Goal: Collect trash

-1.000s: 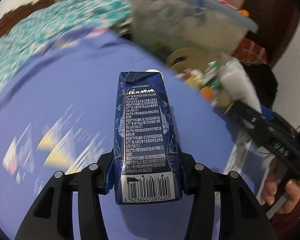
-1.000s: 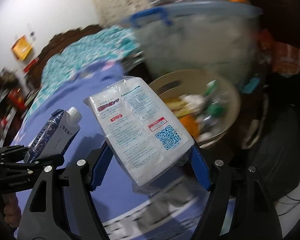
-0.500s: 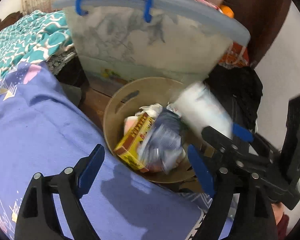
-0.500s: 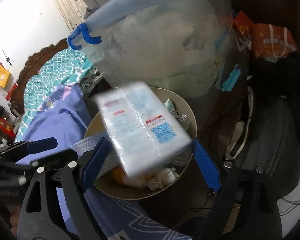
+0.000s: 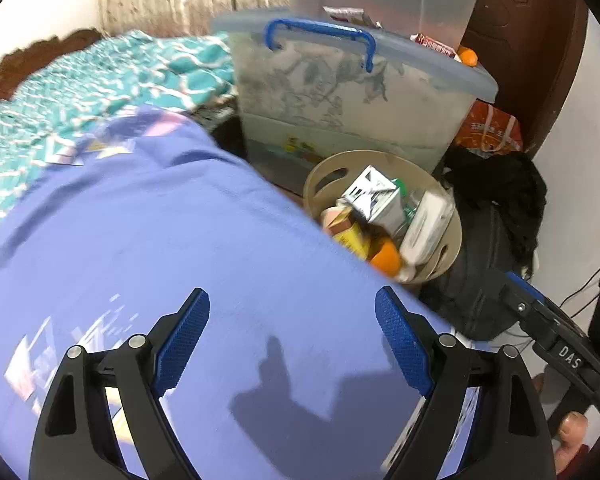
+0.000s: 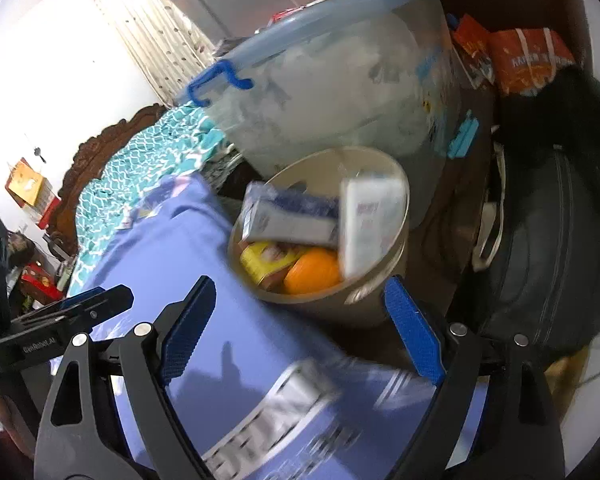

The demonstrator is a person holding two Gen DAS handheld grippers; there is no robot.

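Observation:
A round beige trash basket [image 5: 452, 248] [image 6: 372, 300] stands on the floor beside the bed. In it lie the blue-and-white drink carton [image 5: 374, 200] [image 6: 292, 216], the white packet [image 5: 426, 226] [image 6: 366, 224], a yellow box [image 5: 350, 236] [image 6: 266, 260] and an orange [image 5: 386, 258] [image 6: 314, 272]. My left gripper [image 5: 292, 336] is open and empty above the purple bedsheet [image 5: 160, 220], short of the basket. My right gripper [image 6: 300, 328] is open and empty, just in front of the basket's near rim.
A clear storage box with blue handles [image 5: 340, 96] [image 6: 320, 80] stands behind the basket. A black bag [image 5: 496, 248] [image 6: 548, 248] and orange packets [image 6: 524, 60] lie to the right. A teal patterned blanket [image 5: 80, 76] covers the far bed.
The left gripper let go of the carton and the right gripper let go of the white packet; both now lie in the basket. Both grippers have pulled back over the bed.

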